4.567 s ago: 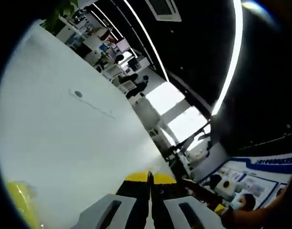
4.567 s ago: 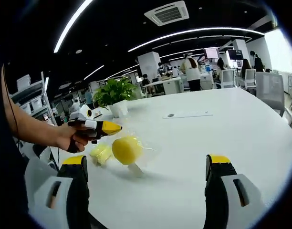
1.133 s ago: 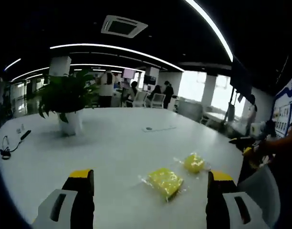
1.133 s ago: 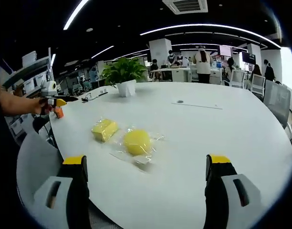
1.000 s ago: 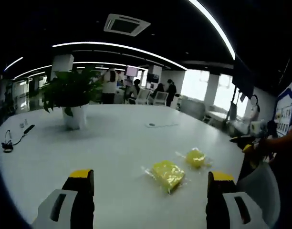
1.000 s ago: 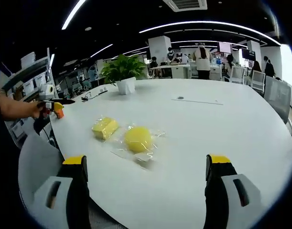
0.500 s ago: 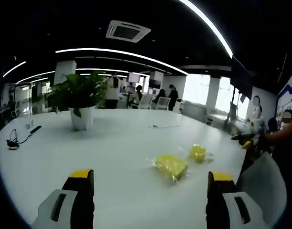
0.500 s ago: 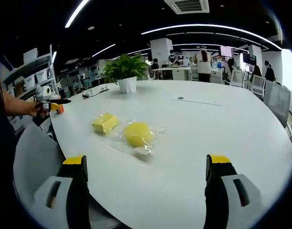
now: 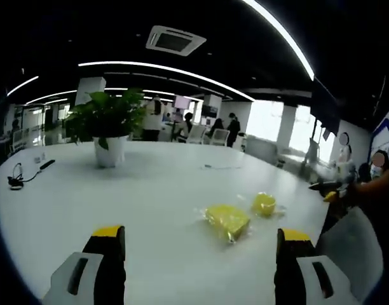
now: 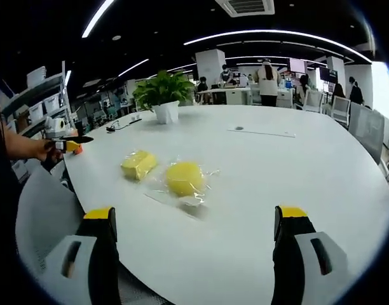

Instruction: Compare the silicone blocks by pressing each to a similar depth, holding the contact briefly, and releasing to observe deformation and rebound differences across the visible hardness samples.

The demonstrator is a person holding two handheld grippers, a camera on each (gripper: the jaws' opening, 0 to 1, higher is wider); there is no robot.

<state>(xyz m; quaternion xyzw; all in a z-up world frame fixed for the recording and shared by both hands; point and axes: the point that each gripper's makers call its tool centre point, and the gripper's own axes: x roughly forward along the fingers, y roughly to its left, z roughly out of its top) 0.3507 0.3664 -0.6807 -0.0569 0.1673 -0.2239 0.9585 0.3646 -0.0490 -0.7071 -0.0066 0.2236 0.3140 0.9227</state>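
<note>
Two yellow silicone samples in clear plastic wrap lie on a large white table (image 10: pixel 296 171). The flat square block (image 9: pixel 226 219) (image 10: pixel 138 163) sits beside the round one (image 9: pixel 264 203) (image 10: pixel 184 177). My left gripper (image 9: pixel 197 254) is open and hangs over the near table edge, well short of both samples. My right gripper (image 10: pixel 197 244) is open too, with the round sample ahead between its jaws and some way off. The left gripper (image 10: pixel 66 145) appears at the far left of the right gripper view, held in a hand. The right gripper (image 9: pixel 327 188) shows at the right edge of the left gripper view.
A potted plant (image 9: pixel 107 130) (image 10: pixel 161 95) stands at the table's far side. A black cable (image 9: pixel 26 178) lies near the left edge. A grey chair back (image 9: pixel 350 248) (image 10: pixel 42 210) stands at the table's rim. People and desks fill the background.
Both views have shifted slightly as the hands moved. The samples have drifted a little in each view. Both grippers stay open; 4.6 s ago the left one was shut and tilted upward.
</note>
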